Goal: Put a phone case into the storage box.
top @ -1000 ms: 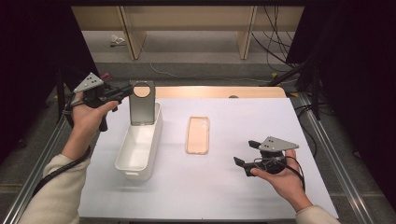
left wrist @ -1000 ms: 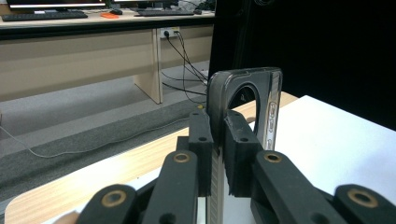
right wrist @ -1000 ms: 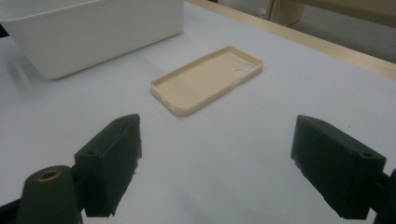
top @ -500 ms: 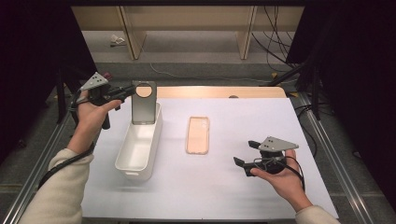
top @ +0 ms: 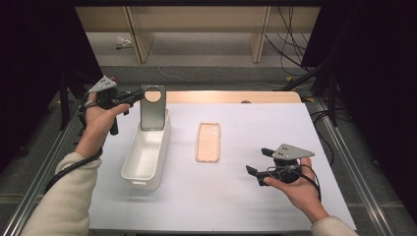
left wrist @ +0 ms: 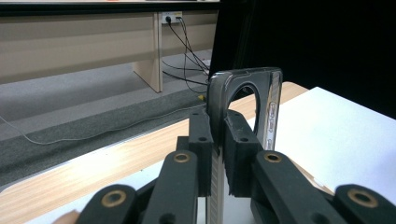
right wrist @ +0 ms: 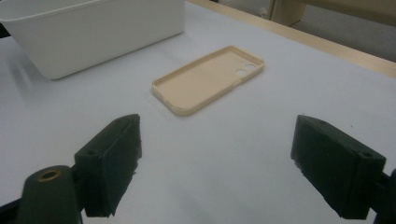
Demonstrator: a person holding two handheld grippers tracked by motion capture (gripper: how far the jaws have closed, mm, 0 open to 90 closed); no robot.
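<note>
1. The white table (top: 295,147) takes up most of the scene, with a wooden strip along its far edge
2. A long white bin (top: 146,157) sits left of the middle, its short end towards the person
3. The left gripper (top: 139,97) is held above the bin's far end, its jaws clamped on the edge of a dark grey phone case (top: 153,108), which hangs upright over that end
4. The right gripper (top: 257,162) rests low over the near right of the table, jaws wide apart with nothing between them
5. A beige phone case (top: 208,142) lies flat, hollow side up, between bin and right gripper
</note>
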